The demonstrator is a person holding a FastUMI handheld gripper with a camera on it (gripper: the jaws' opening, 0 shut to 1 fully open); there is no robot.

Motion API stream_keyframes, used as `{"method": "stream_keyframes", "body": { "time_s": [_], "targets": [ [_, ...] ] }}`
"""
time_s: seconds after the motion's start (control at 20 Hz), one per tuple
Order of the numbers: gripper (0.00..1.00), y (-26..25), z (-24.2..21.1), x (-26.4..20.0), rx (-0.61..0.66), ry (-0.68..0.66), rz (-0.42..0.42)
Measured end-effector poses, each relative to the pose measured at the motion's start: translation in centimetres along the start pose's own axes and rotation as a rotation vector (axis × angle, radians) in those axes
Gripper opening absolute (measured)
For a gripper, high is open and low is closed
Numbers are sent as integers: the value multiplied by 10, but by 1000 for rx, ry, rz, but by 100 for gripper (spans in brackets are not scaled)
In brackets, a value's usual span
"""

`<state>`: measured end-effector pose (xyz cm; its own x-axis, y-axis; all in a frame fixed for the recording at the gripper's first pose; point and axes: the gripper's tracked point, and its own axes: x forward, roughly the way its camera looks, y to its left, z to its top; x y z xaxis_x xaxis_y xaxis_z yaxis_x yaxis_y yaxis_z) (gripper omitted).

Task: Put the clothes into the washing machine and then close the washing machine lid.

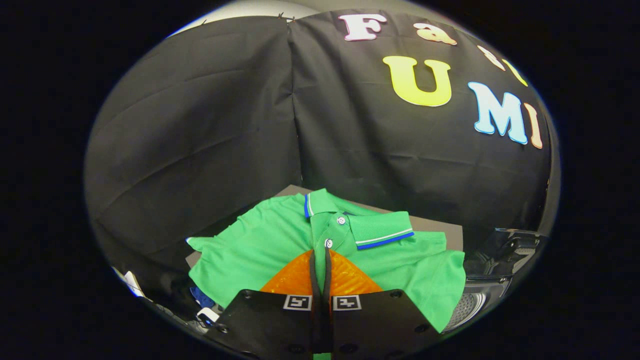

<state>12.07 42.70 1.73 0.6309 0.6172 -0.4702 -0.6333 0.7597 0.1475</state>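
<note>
Gripper (320, 260) at bottom centre of the frame, its 2 fingers nearly together, pinching the placket of the green polo shirt (280, 250). Shirt lies spread on a grey board (450, 235) at lower centre, collar (380, 231) beyond the fingertips. Washing machine (492, 280) at lower right, drum opening visible.

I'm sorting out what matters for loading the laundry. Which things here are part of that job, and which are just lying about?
Part of the job:
- green polo shirt, its placket pinched between the fingers
- claw, shut on the shirt
- washing machine, open beside the shirt

Lying about:
- grey board under the shirt
- blue cloth below the shirt's sleeve
</note>
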Motion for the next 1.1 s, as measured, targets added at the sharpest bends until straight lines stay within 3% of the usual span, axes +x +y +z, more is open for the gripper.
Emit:
{"method": "stream_keyframes", "body": {
  "time_s": [0.4,1.1],
  "targets": [
    [1,-58,13,-50,23,-52,-29],
    [2,-163,-15,-99,88,-55,-124]
  ]
}}
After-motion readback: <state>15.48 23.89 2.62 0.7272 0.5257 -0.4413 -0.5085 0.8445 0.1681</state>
